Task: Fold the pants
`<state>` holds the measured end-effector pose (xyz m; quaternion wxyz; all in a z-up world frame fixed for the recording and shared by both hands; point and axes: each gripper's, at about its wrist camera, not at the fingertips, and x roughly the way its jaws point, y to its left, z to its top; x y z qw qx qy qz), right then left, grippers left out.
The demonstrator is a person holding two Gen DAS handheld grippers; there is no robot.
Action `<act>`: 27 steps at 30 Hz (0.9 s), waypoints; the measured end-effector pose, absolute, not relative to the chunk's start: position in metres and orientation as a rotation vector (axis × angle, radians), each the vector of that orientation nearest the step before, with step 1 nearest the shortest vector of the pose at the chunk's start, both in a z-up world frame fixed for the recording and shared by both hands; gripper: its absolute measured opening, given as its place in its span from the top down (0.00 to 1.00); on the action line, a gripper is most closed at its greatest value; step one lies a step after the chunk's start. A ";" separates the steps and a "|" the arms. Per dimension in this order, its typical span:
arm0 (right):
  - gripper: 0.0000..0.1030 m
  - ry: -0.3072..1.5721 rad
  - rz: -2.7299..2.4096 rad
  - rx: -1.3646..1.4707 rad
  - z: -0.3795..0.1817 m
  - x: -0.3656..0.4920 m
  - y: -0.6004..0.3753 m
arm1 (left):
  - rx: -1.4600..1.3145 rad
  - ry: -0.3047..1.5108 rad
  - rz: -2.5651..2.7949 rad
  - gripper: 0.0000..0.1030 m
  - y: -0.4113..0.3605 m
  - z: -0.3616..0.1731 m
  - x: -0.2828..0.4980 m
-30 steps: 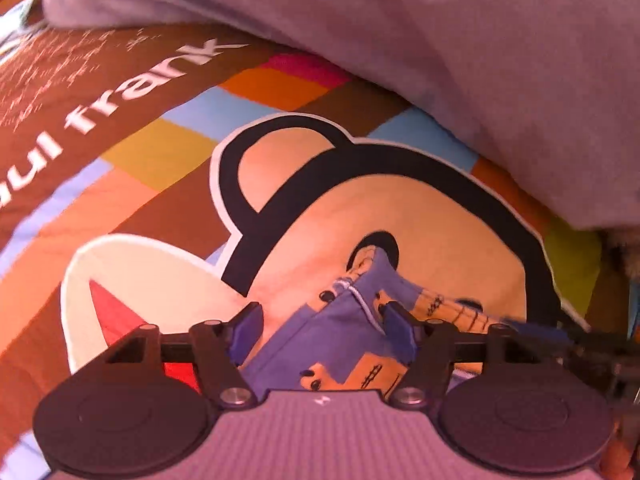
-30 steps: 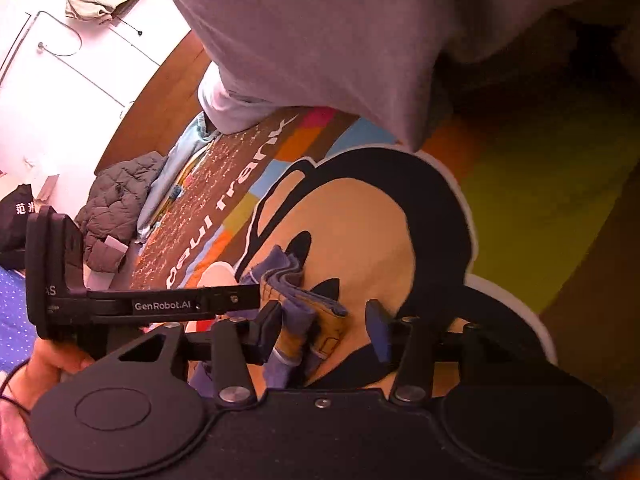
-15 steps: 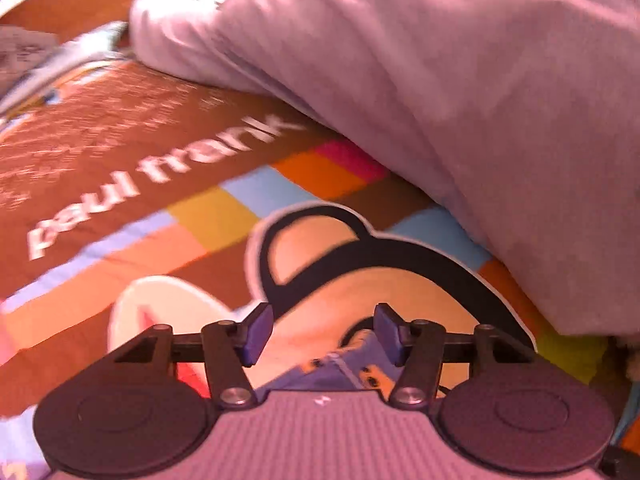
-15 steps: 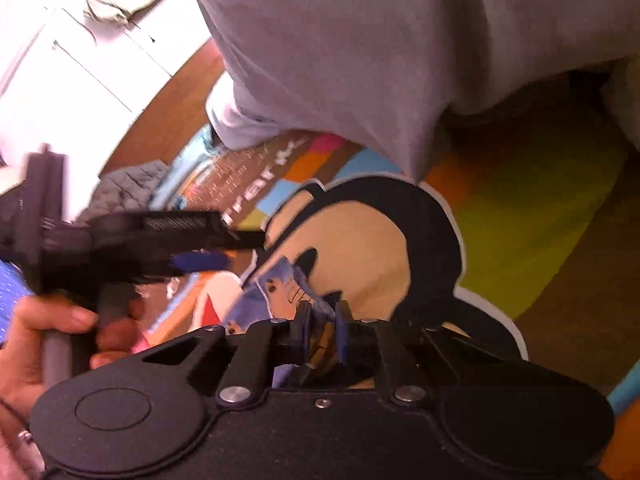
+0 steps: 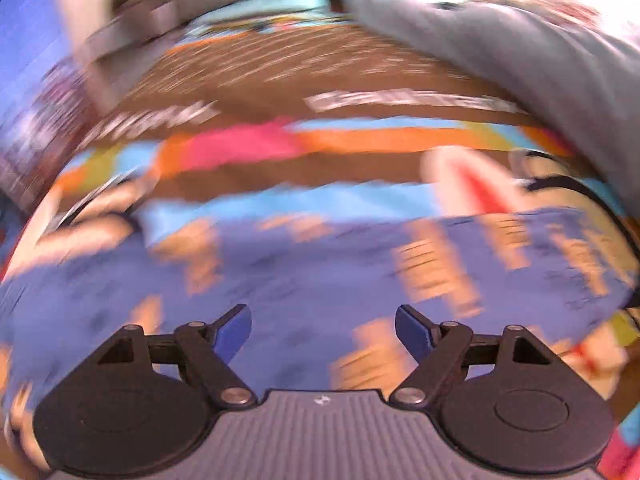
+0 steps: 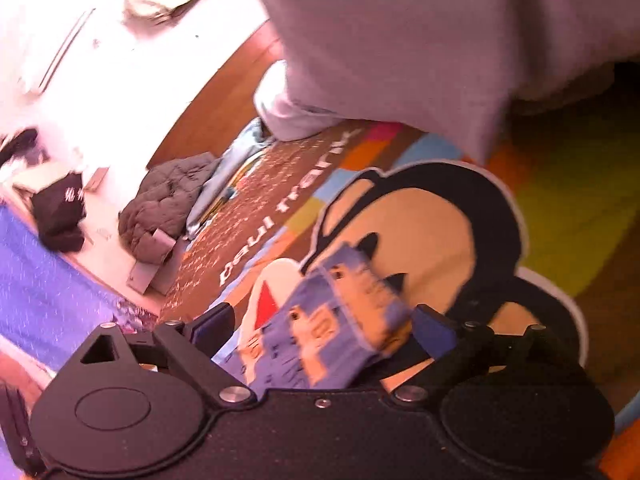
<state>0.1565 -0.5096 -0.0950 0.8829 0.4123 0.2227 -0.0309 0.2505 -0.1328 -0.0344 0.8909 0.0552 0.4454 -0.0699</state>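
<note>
The pants point(image 5: 320, 276) are blue-purple with orange printed figures. In the blurred left wrist view they lie spread across the colourful bedspread point(image 5: 344, 140), under my left gripper point(image 5: 323, 330), which is open and empty just above the cloth. In the right wrist view a folded end of the pants point(image 6: 332, 328) sits between the fingers of my right gripper point(image 6: 320, 330), whose jaws stand wide apart and do not pinch it.
A grey-lilac quilt point(image 6: 420, 40) is heaped at the back of the bed. A grey padded jacket point(image 6: 164, 204) and a black garment point(image 6: 60, 208) lie at the far left by a white cupboard point(image 6: 100, 60).
My right gripper was shut on the pants half a second ago and has opened. My left gripper has swung fast to the left and now looks over the spread pants.
</note>
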 end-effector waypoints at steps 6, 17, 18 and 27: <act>0.01 0.581 0.140 0.826 -0.087 0.195 -0.444 | -0.011 0.915 -0.095 0.18 -0.029 -0.064 0.235; 0.10 0.770 -0.033 0.471 -0.070 0.222 -0.397 | 0.180 0.933 -0.267 0.18 -0.011 -0.010 0.237; 0.08 0.749 -0.017 0.387 -0.063 0.224 -0.388 | 0.191 0.903 -0.267 0.15 -0.015 -0.003 0.250; 0.03 0.749 0.214 0.001 -0.086 0.237 -0.323 | 0.297 1.063 -0.225 0.14 -0.054 -0.042 0.394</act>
